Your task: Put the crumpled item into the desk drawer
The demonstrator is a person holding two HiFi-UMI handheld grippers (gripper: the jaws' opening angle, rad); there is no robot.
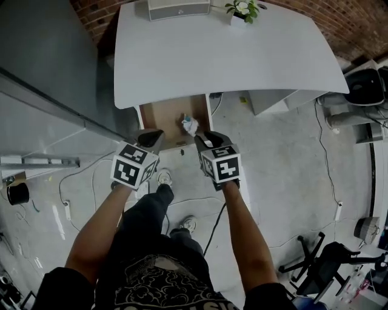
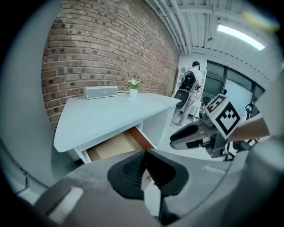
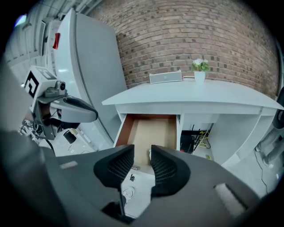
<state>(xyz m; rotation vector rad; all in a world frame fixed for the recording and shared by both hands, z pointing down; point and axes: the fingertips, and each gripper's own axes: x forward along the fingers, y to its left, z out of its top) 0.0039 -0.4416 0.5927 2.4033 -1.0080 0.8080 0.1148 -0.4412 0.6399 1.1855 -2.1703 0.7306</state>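
One wide white desk (image 1: 230, 60), its brown wooden drawer (image 1: 162, 116) pulled open to take the item. The right gripper (image 3: 142, 154) hangs over the drawer front, jaws spread and empty. The left gripper (image 2: 144, 156) idles beside it, jaws pressed together on nothing. The small crumpled white item (image 1: 190, 125) lies inside the drawer, apparently deposited.

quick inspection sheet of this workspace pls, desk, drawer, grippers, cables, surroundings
surface: white desk, its drawer pulled open
job's things: crumpled item lies inside the drawer, near its right front
clutter: speaker and potted plant at the desk's far edge
grippers: left gripper fingers together, empty; right gripper fingers apart, empty
cables: cable trailing across the floor right of the desk
surroundings: brick wall, office chair, person standing beyond
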